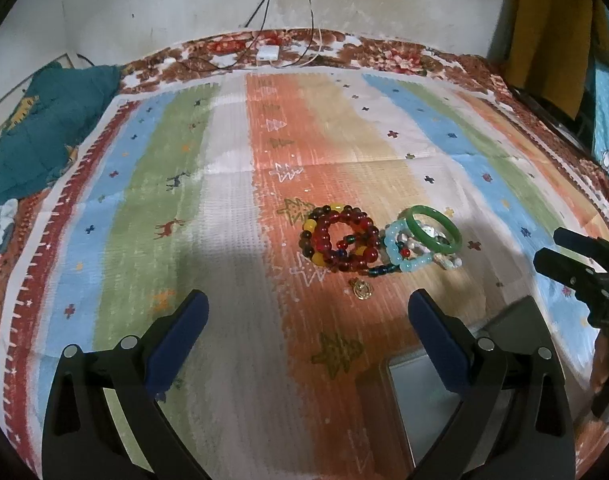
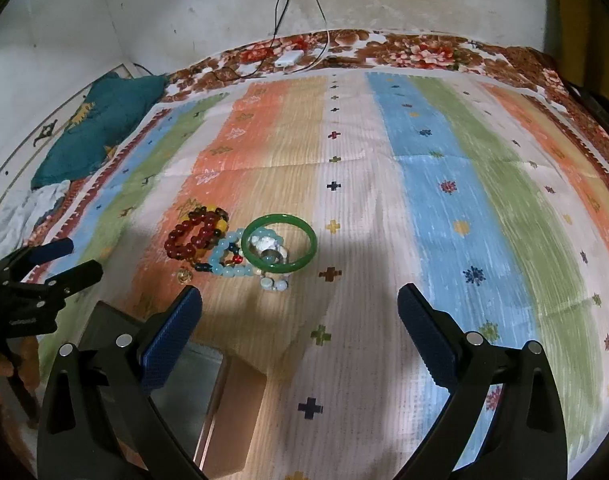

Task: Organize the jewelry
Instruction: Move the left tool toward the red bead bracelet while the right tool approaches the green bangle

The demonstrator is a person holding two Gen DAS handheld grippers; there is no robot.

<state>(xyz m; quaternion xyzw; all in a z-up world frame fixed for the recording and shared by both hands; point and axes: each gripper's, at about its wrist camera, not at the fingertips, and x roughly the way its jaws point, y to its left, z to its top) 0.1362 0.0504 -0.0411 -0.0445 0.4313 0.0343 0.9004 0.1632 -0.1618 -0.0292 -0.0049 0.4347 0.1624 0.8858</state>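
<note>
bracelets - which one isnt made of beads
The green bangle: one smooth solid ring, while the red bead bracelet and pale blue bead bracelet are strung beads.

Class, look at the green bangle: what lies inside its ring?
Inside the green bangle sit whitish pieces and a grey bead. Its near rim overlaps the pale blue bead bracelet; anything beneath is hidden.

Left gripper (image 1: 308, 316) jaws spread wide above striped cloth (image 1: 232, 208); red bead bracelet (image 1: 340, 238), pale blue bracelet (image 1: 404, 252) and green bangle (image 1: 436, 226) clustered ahead
</note>
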